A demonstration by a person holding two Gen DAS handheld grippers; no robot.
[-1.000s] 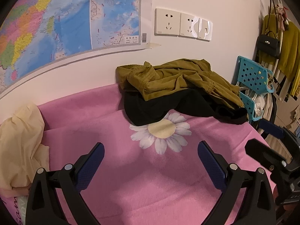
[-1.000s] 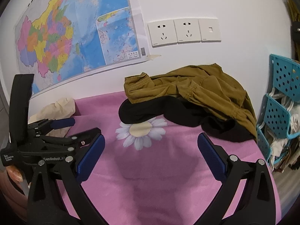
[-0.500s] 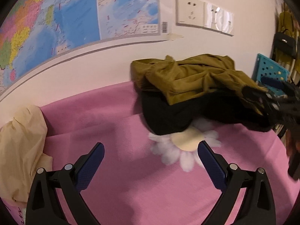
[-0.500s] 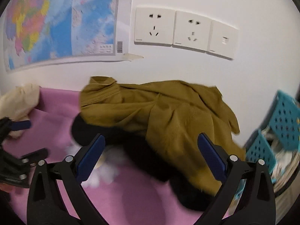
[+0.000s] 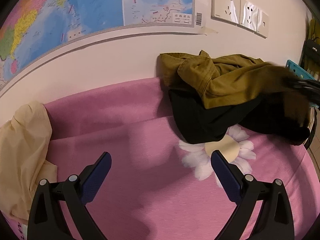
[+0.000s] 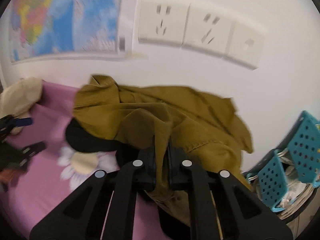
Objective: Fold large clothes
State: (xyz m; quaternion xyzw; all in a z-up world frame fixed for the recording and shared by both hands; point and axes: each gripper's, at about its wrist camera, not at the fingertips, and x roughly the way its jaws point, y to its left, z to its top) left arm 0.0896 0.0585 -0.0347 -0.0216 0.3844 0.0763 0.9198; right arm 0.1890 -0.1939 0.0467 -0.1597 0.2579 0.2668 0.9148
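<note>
At 2 o'clock on the pink tabletop (image 5: 140, 180), against the wall: right gripper (image 6: 161, 160), wide open half a second ago, now pinching a fold of the olive jacket (image 6: 180, 112) atop black clothing (image 5: 200, 124). Left gripper (image 5: 160, 166) spread, idle. Pickup begun; folding ahead.

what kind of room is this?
Likely a bedroom or living space at home: pink cloth with crumpled clothes, wall map, sockets, blue baskets.
</note>
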